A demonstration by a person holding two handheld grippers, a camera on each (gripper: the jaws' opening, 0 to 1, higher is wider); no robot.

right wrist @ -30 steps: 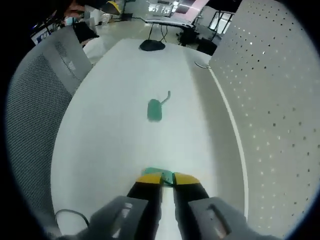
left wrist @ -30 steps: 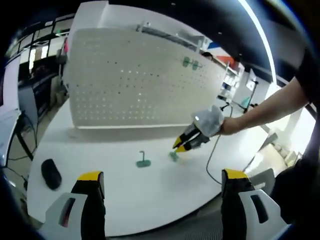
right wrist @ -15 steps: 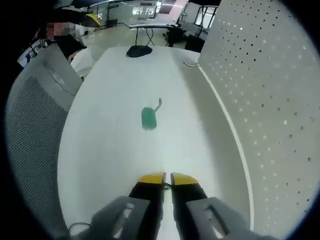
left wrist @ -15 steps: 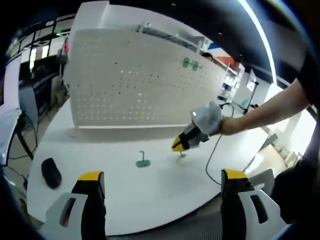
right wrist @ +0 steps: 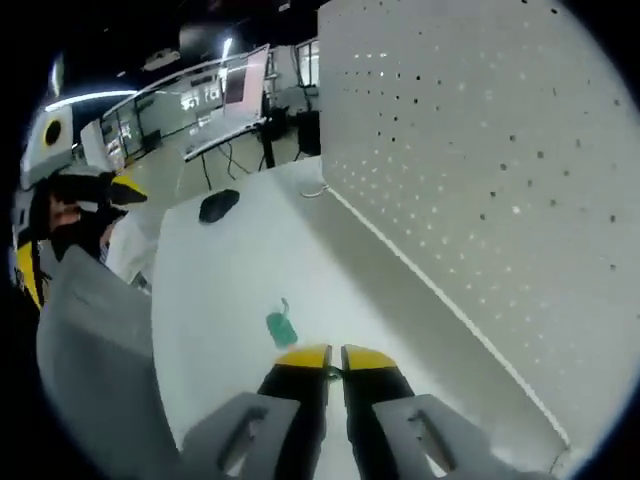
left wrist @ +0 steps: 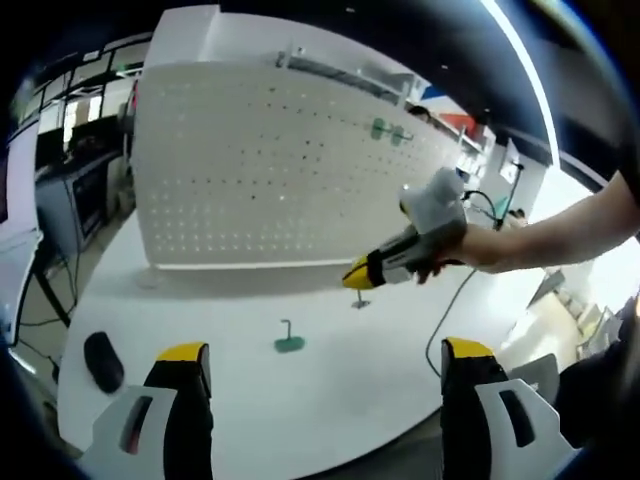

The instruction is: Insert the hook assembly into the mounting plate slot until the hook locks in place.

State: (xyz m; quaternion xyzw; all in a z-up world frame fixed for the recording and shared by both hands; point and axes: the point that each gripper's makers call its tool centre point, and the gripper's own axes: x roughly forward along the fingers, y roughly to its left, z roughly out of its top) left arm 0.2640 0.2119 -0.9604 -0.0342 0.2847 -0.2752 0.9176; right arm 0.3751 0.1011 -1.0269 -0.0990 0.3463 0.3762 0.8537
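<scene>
A white pegboard [left wrist: 260,170] stands upright across the white table [left wrist: 330,400]; it also rises on the right of the right gripper view as the pegboard [right wrist: 480,170]. My right gripper [left wrist: 358,273] hangs above the table in front of the board, shut on a small green hook [left wrist: 360,298] that dangles under its yellow tips. In its own view the right gripper [right wrist: 333,356] has its jaws pressed together and the held hook is hidden. A second green hook [left wrist: 289,341] lies flat on the table, seen again as the hook [right wrist: 280,325]. My left gripper [left wrist: 325,358] is open and holds nothing.
Two green hooks [left wrist: 385,129] are mounted high on the pegboard. A black mouse [left wrist: 103,360] lies near the table's left end, also seen as the mouse [right wrist: 218,205]. A grey chair back [right wrist: 95,390] stands at the table's edge. A black cable [left wrist: 450,310] runs across the right side.
My right gripper has lifted its green hook off the table and risen toward the pegboard. The other hook stays on the table. My left gripper stays open.
</scene>
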